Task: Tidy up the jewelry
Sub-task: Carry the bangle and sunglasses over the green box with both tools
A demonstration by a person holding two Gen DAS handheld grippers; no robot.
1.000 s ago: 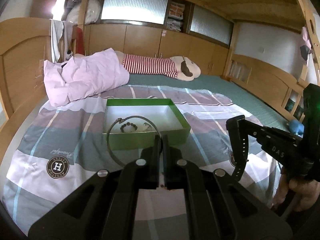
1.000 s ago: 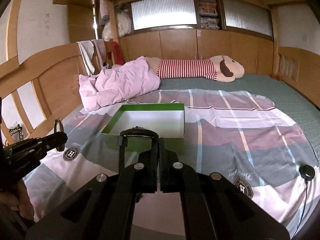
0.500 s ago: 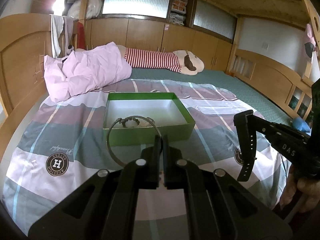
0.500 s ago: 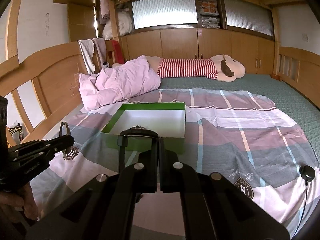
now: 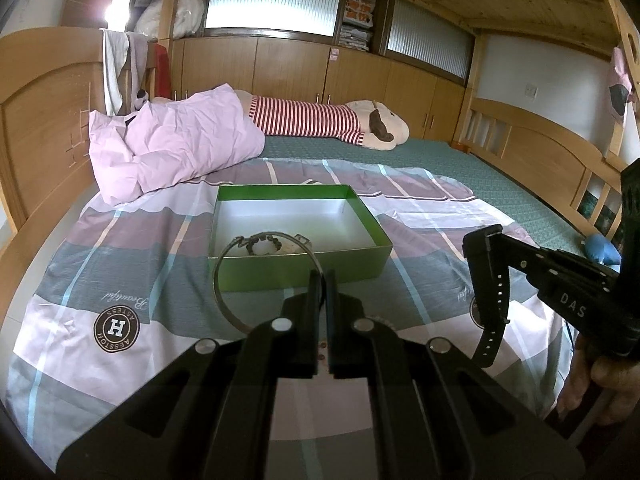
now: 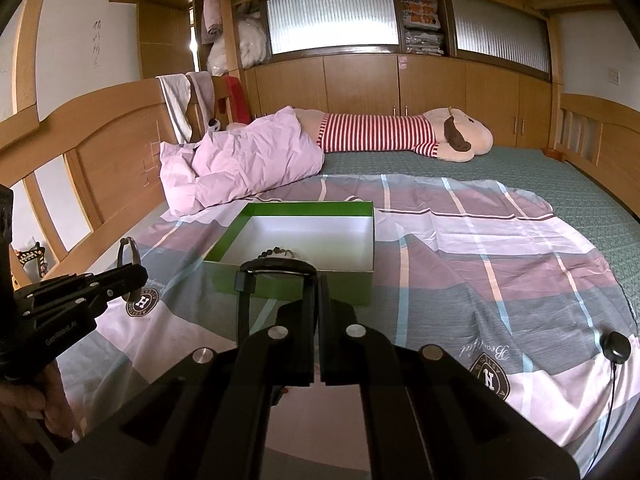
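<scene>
Left gripper (image 5: pixel 320 280): fingers closed on the thin silver metal ring bangle (image 5: pixel 228 276), pinched at one point on its rim, with the loop standing out to the left of the fingers. It hangs in the air in front of the near wall of the shallow green cardboard box with white inside (image 5: pixel 362 216), not yet over the opening.

Right gripper (image 6: pixel 318 284): fingers closed on the black rubber-strap wristwatch (image 6: pixel 276 270). From the left wrist view the strap (image 5: pixel 490 292) hangs down limp below the fingers.

The box sits on the striped pink-grey bedsheet (image 6: pixel 480 248). Inside, near its front wall, lies a dark beaded bracelet (image 5: pixel 262 238) with a pale item beside it, which is too small to identify.

Handling judgement, bangle: light, rigid, smooth metal, probably slippery. With a single-point pinch on thin wire it could rotate or slide between the fingers. Keep the grip on the rim and lower it flat before release; it may roll or spring if dropped on edge.

Handling judgement, watch: heavier at the case and floppy at the strap. Grip near the case or buckle loop so the free end does not swing or catch on the box wall.

Box: light card, likely to shift on soft bedding if nudged.
</scene>
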